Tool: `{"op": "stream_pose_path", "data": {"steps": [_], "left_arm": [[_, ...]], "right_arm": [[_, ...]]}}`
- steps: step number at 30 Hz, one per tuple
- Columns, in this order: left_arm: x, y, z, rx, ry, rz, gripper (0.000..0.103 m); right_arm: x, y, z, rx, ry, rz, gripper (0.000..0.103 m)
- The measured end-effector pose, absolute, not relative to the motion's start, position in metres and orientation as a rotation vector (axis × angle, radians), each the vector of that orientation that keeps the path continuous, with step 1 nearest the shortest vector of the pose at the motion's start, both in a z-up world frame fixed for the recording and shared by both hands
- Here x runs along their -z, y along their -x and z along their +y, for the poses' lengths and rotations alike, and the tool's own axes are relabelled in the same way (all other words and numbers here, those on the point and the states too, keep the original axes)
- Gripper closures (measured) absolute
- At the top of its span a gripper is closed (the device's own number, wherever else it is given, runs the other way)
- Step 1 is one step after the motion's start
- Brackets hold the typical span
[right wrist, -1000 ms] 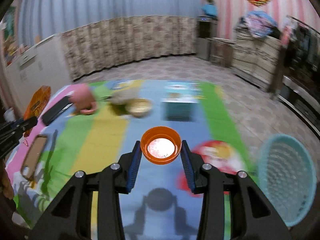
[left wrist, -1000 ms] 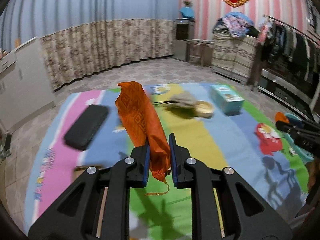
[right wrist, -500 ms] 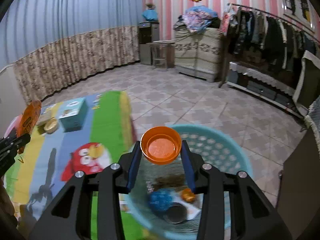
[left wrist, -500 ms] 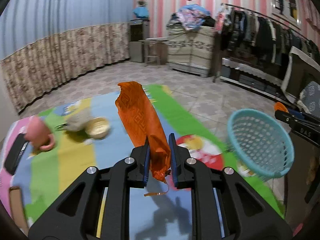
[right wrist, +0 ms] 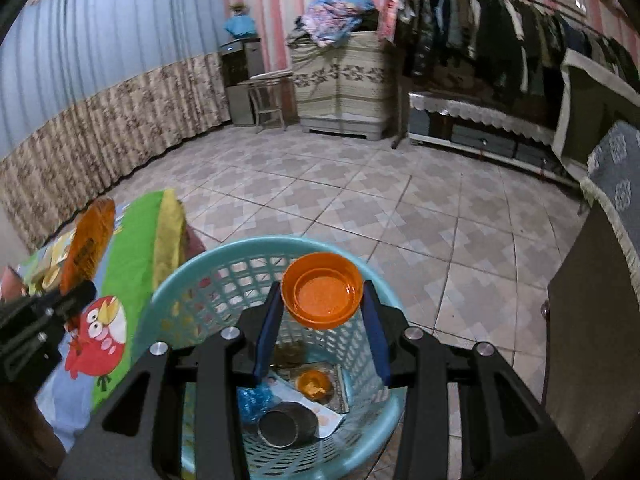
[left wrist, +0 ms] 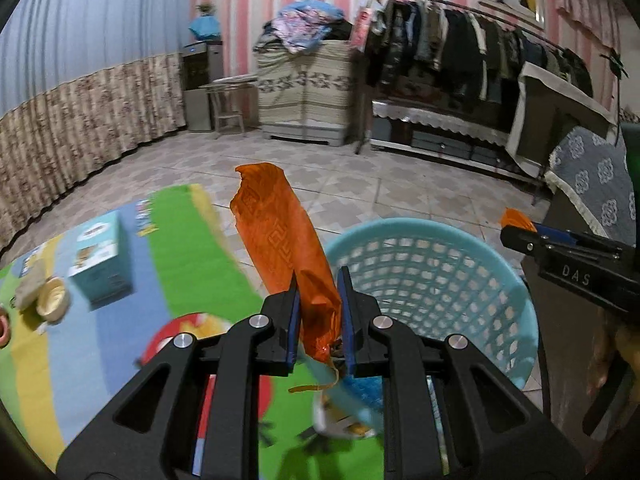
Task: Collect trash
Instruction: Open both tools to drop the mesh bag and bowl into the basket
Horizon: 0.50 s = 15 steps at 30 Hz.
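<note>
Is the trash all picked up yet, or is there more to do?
Not yet. Some trash already lies in the basket: a can, a blue wrapper and paper. In hand now: the right tool holds an orange cup over the basket, and the left tool grips an orange wrapper beside it. Neither is dropped yet. A box and a small bowl lie on the mat.

Home rm – clothes rack, play mat
</note>
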<state>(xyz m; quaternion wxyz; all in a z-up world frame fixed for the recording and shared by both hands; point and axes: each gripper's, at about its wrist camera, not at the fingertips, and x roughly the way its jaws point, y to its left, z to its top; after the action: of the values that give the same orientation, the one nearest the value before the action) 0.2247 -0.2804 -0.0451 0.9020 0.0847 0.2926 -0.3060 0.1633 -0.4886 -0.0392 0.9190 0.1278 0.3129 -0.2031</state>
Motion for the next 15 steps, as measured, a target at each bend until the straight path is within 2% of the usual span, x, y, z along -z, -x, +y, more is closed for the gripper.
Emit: {"op": "stream_pose_path", "data": {"steps": [7,8,10,12,15], "left_arm": [[0.049,-0.223,-0.326,0.691,-0.201,0.606,0.086],[0.05,-0.223,-0.329,0.692,-0.204,0.608,0.083],[0.05,-0.223,-0.332,0.687,-0.205,0.609,0.071],[0.048,-0.221,-0.328,0.665,-0.206,0.594,0.052],[0.045,-0.223,-0.318,0.632,-0.2,0.579,0.035]], "right_arm": [[0.054,-0.157,-0.518,0.439,-0.326,0.646,0.063],[0.055,-0.156,-0.52,0.44,-0.338,0.643,0.063],[0.056,-0.155,-0.523,0.44,-0.344,0.642,0.063],[0.058,-0.156,-0.524,0.438,-0.338,0.648,0.063],[0.062,-0.156,-0.523,0.437,-0.332,0.656,0.063]]}}
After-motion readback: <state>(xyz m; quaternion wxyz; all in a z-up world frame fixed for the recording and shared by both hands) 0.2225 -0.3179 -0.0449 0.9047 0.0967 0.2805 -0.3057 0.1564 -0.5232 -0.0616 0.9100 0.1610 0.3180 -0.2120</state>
